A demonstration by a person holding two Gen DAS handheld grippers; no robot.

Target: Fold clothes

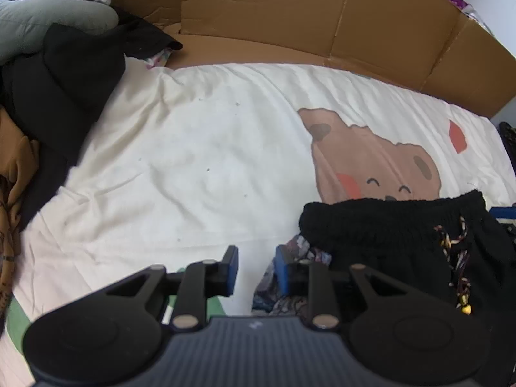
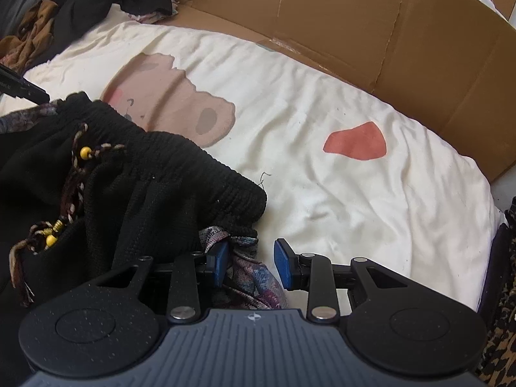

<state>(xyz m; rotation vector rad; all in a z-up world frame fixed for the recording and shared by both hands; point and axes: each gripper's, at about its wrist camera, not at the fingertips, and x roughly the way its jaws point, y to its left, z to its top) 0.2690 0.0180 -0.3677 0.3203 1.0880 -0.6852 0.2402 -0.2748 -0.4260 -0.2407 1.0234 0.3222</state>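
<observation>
a: both hand-held grippers, left [image 1: 256,269] and right [image 2: 250,264]?
b: jaws apart, gripping nothing.
a: black shorts [image 2: 135,177]?
b: lay crumpled on bear-print sheet [image 2: 306,167], patterned cloth [image 2: 251,277] between right pads.

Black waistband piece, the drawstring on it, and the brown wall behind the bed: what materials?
Black garment: looks like soft matte knit, ribbed and gathered at the elastic waistband. Drawstring: braided multicolour yarn with frayed ends, glossy yellow beads, possibly wood or plastic. Wall: corrugated cardboard, matte brown, creased with torn edges.
</observation>
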